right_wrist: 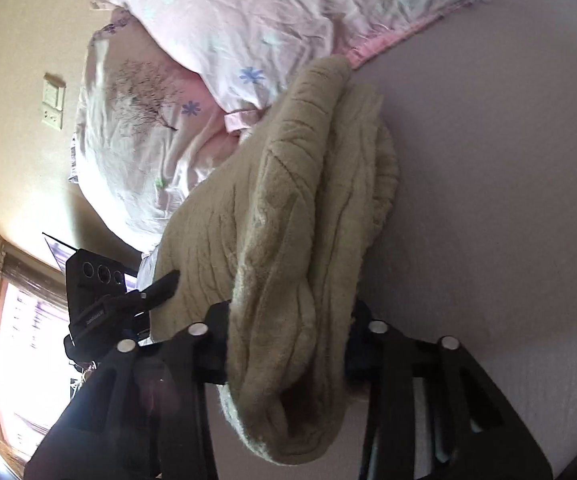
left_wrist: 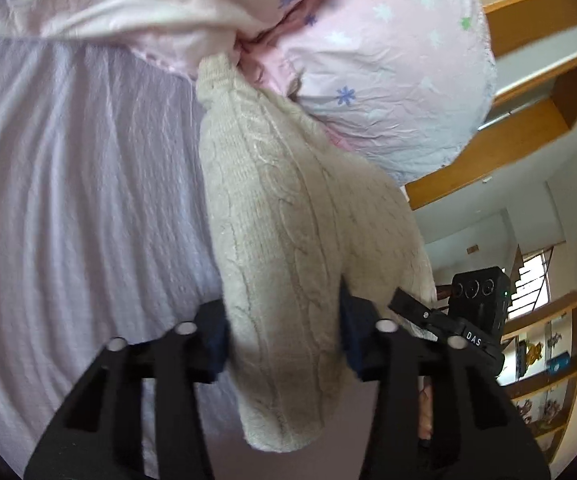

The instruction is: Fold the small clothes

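A cream cable-knit sweater point(left_wrist: 280, 208) hangs stretched between my two grippers above the bed. My left gripper point(left_wrist: 284, 340) is shut on one bunched end of it, with cloth spilling below the jaws. My right gripper point(right_wrist: 288, 340) is shut on the other bunched end point(right_wrist: 288, 216). The far part of the sweater trails up toward the pink bedding. The right gripper shows at the right of the left wrist view point(left_wrist: 472, 320). The left gripper shows at the left of the right wrist view point(right_wrist: 104, 300).
The lilac ribbed bedsheet point(left_wrist: 68, 200) lies under the sweater and also shows in the right wrist view point(right_wrist: 488, 200). A crumpled pink duvet with star prints point(left_wrist: 388, 72) is heaped at the far side. Wooden shelves point(left_wrist: 544, 360) stand on the right; a window point(right_wrist: 28, 360) on the left.
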{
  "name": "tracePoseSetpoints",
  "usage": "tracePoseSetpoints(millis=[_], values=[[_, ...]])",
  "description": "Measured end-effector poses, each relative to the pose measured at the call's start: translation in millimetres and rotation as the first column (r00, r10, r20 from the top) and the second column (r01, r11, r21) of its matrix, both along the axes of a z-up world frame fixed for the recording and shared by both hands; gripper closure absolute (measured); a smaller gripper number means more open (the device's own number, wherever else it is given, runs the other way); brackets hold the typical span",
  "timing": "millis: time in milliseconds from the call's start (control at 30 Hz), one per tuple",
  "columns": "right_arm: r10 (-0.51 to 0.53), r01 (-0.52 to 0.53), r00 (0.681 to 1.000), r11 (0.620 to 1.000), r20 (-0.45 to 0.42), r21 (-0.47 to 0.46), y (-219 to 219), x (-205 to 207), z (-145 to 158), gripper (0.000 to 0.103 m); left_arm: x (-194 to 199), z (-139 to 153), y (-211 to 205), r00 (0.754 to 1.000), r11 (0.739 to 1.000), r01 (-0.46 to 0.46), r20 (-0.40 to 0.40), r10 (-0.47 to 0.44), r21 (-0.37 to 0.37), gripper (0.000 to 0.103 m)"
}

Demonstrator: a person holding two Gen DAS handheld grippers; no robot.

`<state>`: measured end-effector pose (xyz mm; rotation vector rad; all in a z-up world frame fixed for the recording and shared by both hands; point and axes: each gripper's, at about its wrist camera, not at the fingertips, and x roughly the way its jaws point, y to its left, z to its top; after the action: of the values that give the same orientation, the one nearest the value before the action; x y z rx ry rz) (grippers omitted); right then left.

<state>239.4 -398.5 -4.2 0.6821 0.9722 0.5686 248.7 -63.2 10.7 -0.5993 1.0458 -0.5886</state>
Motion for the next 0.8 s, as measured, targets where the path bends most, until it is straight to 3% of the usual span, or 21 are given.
tracePoseSetpoints(millis=[133,233,267,333,400,467,533,567,667,733,800], values=[[0.119,-0.118,0.992,0.993,0.047,-0.022,48,-8,13,0.070,-31,20,45,0.993,0.997,-0.057,0.101,0.053,0.043,0.064],[0.233,-0.230,0.972,0.969,0.024,-0.090,99,-12,8,0.068,-58,21,83,0.988,0.991,-0.109,0.122,0.099,0.079,0.063],[0.245,-0.241,0.969,0.961,0.016,-0.135,108,-15,7,0.064,-65,18,91,0.987,0.988,-0.122,0.113,0.110,0.099,0.061],[0.213,-0.204,0.977,0.955,0.023,-0.215,111,-23,15,0.045,-79,15,108,0.990,0.988,-0.124,0.086,0.116,0.096,0.060],[0.120,-0.097,0.989,0.969,0.088,-0.228,95,-37,35,0.042,-97,27,114,0.980,0.980,-0.150,0.147,0.131,0.130,0.060],[0.055,-0.030,0.982,0.990,0.182,-0.140,77,-58,61,0.037,-116,49,111,0.960,0.967,-0.165,0.257,0.113,0.193,0.056],[0.079,-0.073,0.967,0.997,0.240,-0.033,77,-75,76,0.010,-127,61,102,0.948,0.967,-0.145,0.311,0.074,0.212,0.042],[0.109,-0.109,0.963,0.994,0.245,-0.012,83,-78,78,0.007,-134,66,92,0.940,0.966,-0.126,0.337,0.045,0.224,0.036],[0.185,-0.174,0.967,0.982,0.174,-0.074,113,-73,69,0.007,-134,69,62,0.933,0.957,-0.079,0.358,-0.026,0.277,0.023],[0.155,-0.144,0.983,0.984,0.101,-0.106,121,-59,53,0.007,-128,64,49,0.938,0.941,-0.077,0.343,-0.043,0.329,0.017],[0.106,-0.103,0.994,0.992,0.034,-0.066,114,-47,32,0.007,-116,52,40,0.953,0.925,-0.068,0.298,-0.051,0.375,0.015]])
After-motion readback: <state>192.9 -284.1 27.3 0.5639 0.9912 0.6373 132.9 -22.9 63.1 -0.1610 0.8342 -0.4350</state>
